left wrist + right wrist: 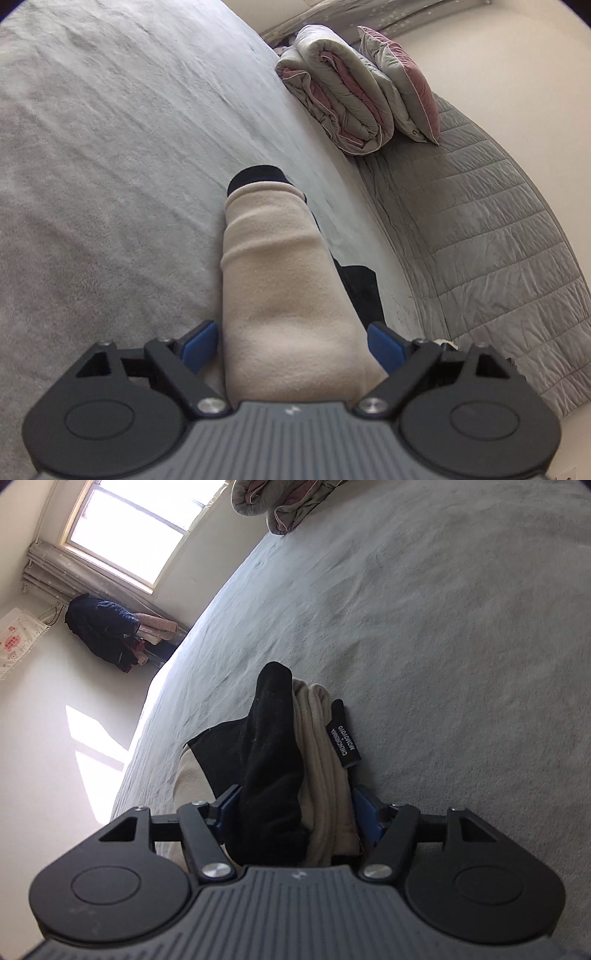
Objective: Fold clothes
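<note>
Left gripper: the black two-finger left gripper with blue pads [291,341] was clamped on a thick roll of cream fleece garment with black trim [280,288], which filled the gap between its fingers.

Right gripper: the black right gripper with blue pads [295,812] was clamped on a bunched fold of the same garment, black fabric on one side [266,775] and ribbed cream fabric beside it.

Garment position: it stretched forward from each gripper over the pale grey fleece bedspread [110,166], its far end touching or just above the cover; which, I could not tell.

Bed edge, left view: the bedspread ended along a curved edge near the garment, where a quilted grey padded surface [480,229] began.

Bed edge, right view: the cover dropped away to a bare pale floor [55,757] with a patch of sunlight.

Open room: wide bare bedspread lay to one side of the garment in both views.

Far end of bed: a rolled grey and pink duvet [332,96] with a grey and pink cushion [402,81] leaning against it, well apart from the garment.

By the window [129,535]: a dark puffer jacket [99,627] hanging.

Writing: a black woven label [343,738] on the garment carried white lettering, too small to read with certainty.

Wall: a white hanging with red print [18,638], unreadable.
</note>
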`<state>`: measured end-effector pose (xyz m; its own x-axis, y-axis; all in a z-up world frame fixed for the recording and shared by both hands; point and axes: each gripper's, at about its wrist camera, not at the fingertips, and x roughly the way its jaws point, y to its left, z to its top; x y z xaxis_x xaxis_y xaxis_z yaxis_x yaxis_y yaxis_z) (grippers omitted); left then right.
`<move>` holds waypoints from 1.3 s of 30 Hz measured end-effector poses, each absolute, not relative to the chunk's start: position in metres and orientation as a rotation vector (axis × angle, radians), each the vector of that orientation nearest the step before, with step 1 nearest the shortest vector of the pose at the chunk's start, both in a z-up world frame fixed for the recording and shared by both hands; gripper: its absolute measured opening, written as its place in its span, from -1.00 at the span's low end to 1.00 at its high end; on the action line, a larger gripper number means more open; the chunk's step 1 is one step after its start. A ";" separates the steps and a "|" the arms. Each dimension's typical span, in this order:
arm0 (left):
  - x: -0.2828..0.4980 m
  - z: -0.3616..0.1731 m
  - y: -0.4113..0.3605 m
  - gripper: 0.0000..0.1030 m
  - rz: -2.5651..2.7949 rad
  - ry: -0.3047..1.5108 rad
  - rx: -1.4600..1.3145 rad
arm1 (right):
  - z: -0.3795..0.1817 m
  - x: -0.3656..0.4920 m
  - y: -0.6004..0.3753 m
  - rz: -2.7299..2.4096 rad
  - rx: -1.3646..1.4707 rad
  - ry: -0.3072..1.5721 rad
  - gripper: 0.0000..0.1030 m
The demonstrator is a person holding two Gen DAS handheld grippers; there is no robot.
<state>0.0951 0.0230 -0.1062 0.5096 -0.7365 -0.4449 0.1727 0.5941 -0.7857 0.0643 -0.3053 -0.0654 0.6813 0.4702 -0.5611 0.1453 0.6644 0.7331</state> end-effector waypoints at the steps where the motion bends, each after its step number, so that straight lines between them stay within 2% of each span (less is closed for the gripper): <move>1: 0.095 -0.106 0.022 0.73 -0.614 0.868 -0.738 | -0.063 0.064 -0.304 0.201 0.836 0.829 0.25; 10: 0.096 -0.105 0.011 0.73 -0.618 0.859 -0.663 | -0.050 0.058 -0.295 0.154 0.755 0.862 0.28; 15: 0.093 -0.108 0.012 0.69 -0.613 0.826 -0.677 | -0.064 0.058 -0.305 0.162 0.897 0.835 0.32; 20: 0.090 -0.111 0.013 0.58 -0.598 0.800 -0.686 | -0.065 0.052 -0.312 0.189 0.984 0.832 0.18; 30: 0.090 -0.107 0.019 0.17 -0.616 0.764 -0.761 | -0.058 0.044 -0.318 0.240 1.088 0.795 -0.03; 39: 0.085 -0.086 0.022 0.11 -0.663 0.705 -0.783 | -0.027 0.044 -0.305 0.303 1.059 0.737 -0.05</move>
<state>0.0847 0.0218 -0.0858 0.5888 -0.7469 -0.3090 0.2624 0.5383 -0.8009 0.0442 -0.3054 -0.0273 0.7263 0.5582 -0.4011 0.1148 0.4768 0.8715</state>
